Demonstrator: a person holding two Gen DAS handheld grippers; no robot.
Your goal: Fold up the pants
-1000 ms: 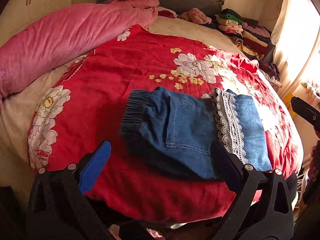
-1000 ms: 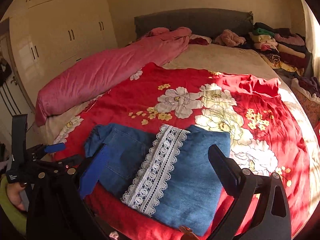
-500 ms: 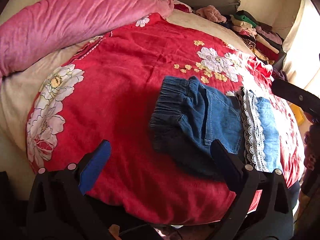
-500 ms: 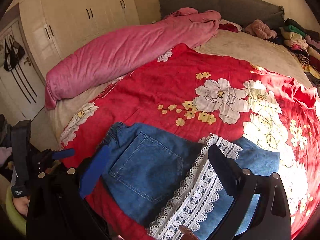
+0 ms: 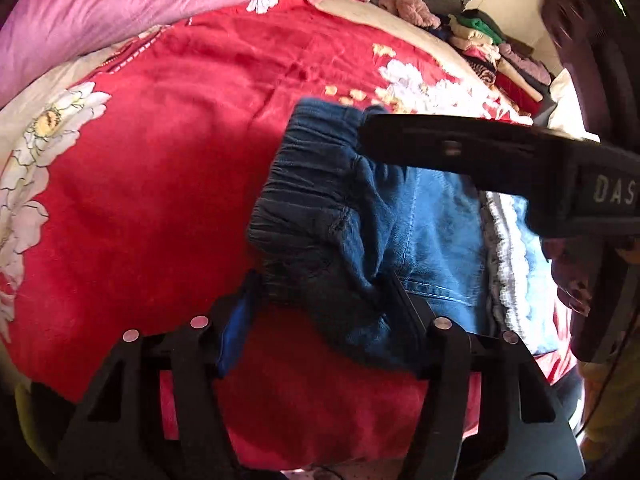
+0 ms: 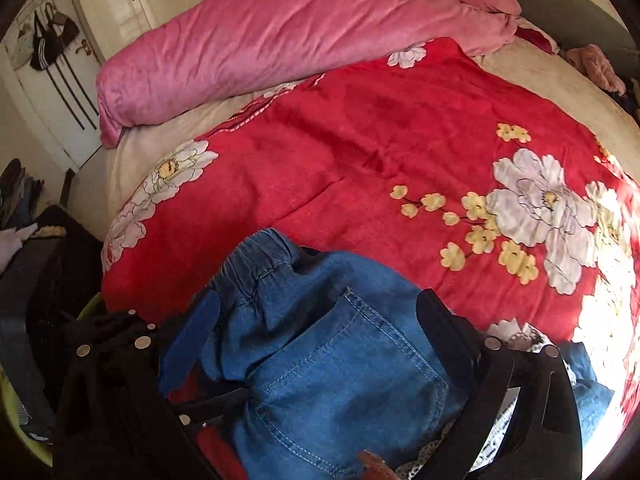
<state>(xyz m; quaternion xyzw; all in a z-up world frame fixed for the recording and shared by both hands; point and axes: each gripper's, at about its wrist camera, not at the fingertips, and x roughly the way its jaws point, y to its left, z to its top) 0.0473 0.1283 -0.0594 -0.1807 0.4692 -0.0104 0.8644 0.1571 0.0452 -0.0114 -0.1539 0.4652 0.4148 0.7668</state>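
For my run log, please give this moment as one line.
stage: grasping | left gripper: open around jeans waistband | right gripper: open over back pocket | surface: red blanket

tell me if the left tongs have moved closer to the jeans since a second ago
Yes. The left tongs have moved forward over the red blanket; their fingers now straddle the waistband end of the jeans, which earlier lay well ahead of them.

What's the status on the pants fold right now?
Left tongs closing on waistband corner, grip unclear. Right tongs open over denim pants. Nothing blocking on red blanket.
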